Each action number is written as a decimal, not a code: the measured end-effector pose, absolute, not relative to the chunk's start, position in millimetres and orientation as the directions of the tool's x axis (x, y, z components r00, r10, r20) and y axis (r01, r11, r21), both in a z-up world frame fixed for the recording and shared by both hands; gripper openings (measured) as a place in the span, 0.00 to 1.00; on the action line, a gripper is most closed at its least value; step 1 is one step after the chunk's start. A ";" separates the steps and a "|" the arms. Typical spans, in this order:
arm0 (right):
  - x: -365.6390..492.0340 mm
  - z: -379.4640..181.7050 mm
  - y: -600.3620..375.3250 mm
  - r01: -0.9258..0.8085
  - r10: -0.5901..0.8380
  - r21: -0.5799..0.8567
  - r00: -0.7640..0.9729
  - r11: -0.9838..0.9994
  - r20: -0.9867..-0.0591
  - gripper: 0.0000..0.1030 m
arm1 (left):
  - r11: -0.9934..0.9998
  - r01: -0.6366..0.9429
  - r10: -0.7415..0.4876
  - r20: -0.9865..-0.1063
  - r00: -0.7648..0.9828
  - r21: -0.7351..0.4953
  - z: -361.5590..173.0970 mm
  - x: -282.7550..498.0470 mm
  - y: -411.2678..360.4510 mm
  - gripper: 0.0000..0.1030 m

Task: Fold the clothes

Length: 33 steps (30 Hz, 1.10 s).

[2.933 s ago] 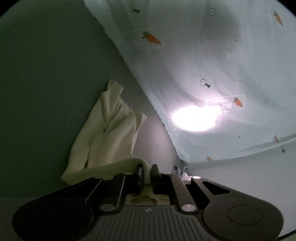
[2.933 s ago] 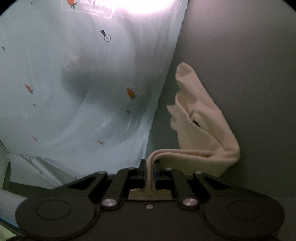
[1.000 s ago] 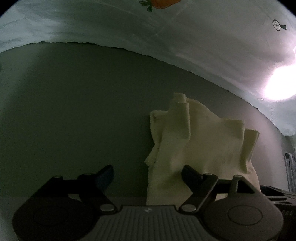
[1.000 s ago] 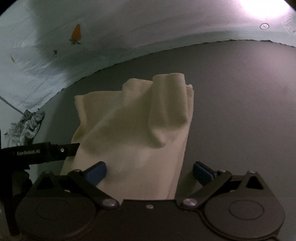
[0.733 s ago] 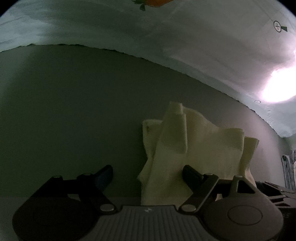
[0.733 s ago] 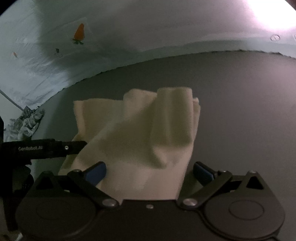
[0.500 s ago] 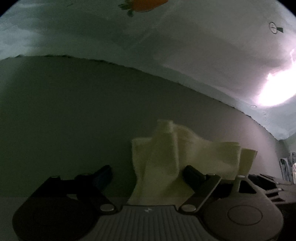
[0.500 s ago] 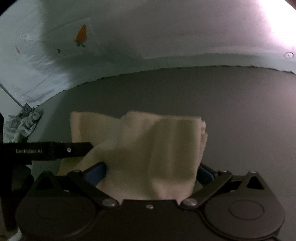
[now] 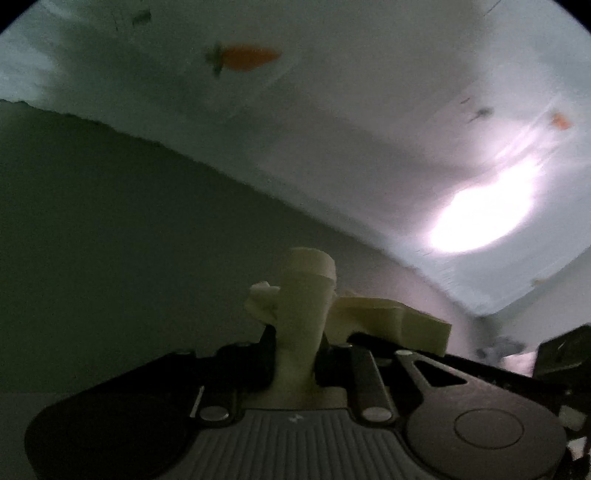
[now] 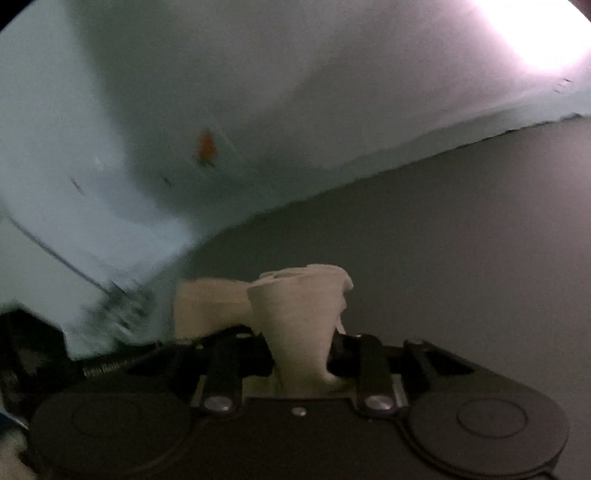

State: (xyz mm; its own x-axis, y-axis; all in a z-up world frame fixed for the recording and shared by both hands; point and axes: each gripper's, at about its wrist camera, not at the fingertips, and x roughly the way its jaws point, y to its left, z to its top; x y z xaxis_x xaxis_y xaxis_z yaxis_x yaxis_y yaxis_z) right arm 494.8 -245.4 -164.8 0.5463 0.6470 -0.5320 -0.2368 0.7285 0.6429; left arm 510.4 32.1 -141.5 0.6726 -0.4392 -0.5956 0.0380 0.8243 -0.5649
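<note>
Left gripper point(image 9: 295, 363): jaws closing, pinching a bunched fold of the cream knitted garment point(image 9: 301, 317) between them. Right gripper point(image 10: 301, 356): jaws closing on another bunch of it. The garment stands up from both grippers, above the dark grey table surface point(image 9: 110, 229). Beyond lies a pale carrot-print sheet point(image 9: 332, 110).

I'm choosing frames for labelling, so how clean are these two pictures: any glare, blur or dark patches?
Left wrist view: dim overall, a blown-out glare patch on the carrot-print sheet, the cream cloth fairly sharp, the right edge smeared. Right wrist view: darker, glare in the top right corner, motion blur at the left by the sheet's edge, the table an even grey.
</note>
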 end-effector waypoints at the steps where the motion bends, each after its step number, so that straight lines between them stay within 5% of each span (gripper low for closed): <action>1: 482.3 -157.6 -250.1 -0.224 0.658 0.675 0.563 0.704 -0.500 0.24 | 0.816 0.048 -0.445 -0.574 0.687 -0.575 -132.1 496.5 31.8 0.20; 10: 351.2 -120.4 -288.2 -0.103 0.716 0.885 0.633 0.455 -0.295 0.24 | 0.779 0.168 -0.509 -0.452 0.733 -0.605 -69.3 374.0 24.4 0.20; 20: 278.3 -91.0 -288.1 -0.092 0.690 0.944 0.706 0.318 -0.164 0.23 | 0.728 0.299 -0.587 -0.335 0.737 -0.617 -34.0 306.9 29.6 0.20; 33: 169.4 -58.1 -300.4 0.020 0.466 0.825 0.818 0.564 -0.338 0.23 | 0.597 0.424 -0.762 -0.314 0.567 -0.682 -43.7 260.4 0.6 0.20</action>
State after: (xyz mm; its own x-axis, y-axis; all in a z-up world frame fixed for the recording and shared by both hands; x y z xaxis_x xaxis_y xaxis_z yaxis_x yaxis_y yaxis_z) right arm 169.4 -300.4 -58.1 0.8180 0.4656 -0.3377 0.0198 0.5641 0.8255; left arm 260.4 0.6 -43.7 0.5667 -0.7615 -0.3145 0.4236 0.5967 -0.6815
